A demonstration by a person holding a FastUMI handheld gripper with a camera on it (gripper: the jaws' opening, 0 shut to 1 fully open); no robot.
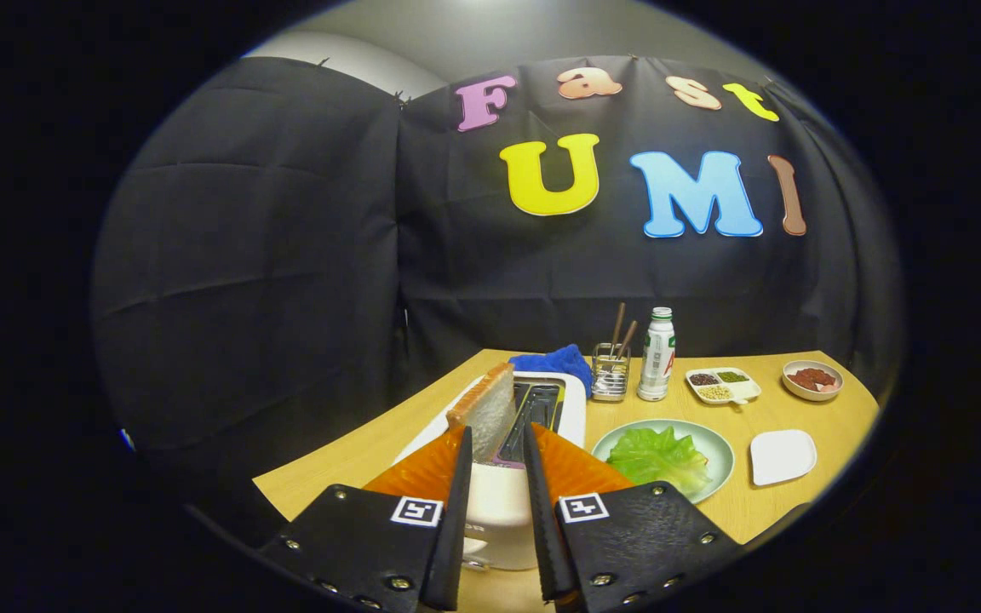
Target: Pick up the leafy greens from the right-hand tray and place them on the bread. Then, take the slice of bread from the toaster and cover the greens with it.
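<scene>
Fingers (461, 477) hide the bread slice's (484, 407) lower edge and toaster (571, 409) front

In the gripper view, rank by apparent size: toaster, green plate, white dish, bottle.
1. toaster, nearest the open gripper, so enlarged
2. green plate
3. white dish and bottle: too alike to rank

The gripper (495, 443) has two long tapered fingers (459, 511) on textured black plates studded with bright round screws. Each plate carries a small square black-and-white marker (416, 510), with glossy translucent panels ahead of them.
</scene>
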